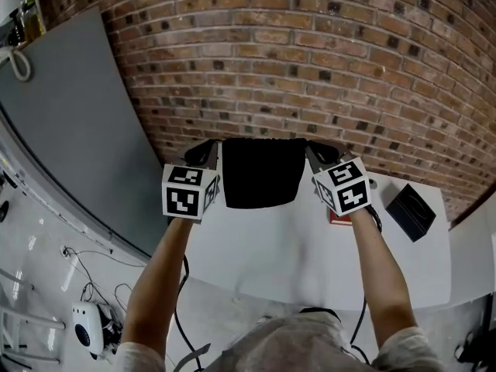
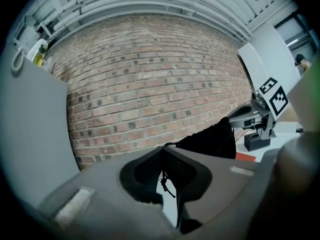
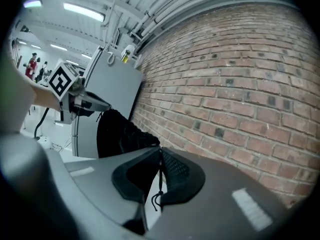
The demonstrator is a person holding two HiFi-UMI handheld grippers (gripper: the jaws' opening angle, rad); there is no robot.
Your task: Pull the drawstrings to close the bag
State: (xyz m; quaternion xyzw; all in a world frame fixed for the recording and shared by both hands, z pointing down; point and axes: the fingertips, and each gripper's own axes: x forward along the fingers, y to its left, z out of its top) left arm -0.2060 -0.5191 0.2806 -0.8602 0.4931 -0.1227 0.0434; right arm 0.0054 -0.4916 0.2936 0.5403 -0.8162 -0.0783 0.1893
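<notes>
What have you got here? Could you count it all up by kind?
Grippers: 2 (left gripper, right gripper)
Black bag: 1
Pinched drawstrings: 2
Black box: 1
Red item, partly hidden: 1
Total: 7

Right gripper (image 3: 160,150) jaws pressed together on a thin black drawstring (image 3: 160,176); the cord's knotted end dangles below the pads. Black bag (image 3: 117,134) hangs just left of the jaws, its gathered top edge running up to them. Left gripper (image 3: 101,105) sits at the bag's far top corner, 1 marker cube (image 3: 64,81) on it. Brick wall (image 3: 240,84) fills the right half. Grey panel (image 3: 117,81) stands behind the bag. White surface (image 3: 62,156) lies below the bag. 2 ceiling light strips (image 3: 85,11) at upper left.
</notes>
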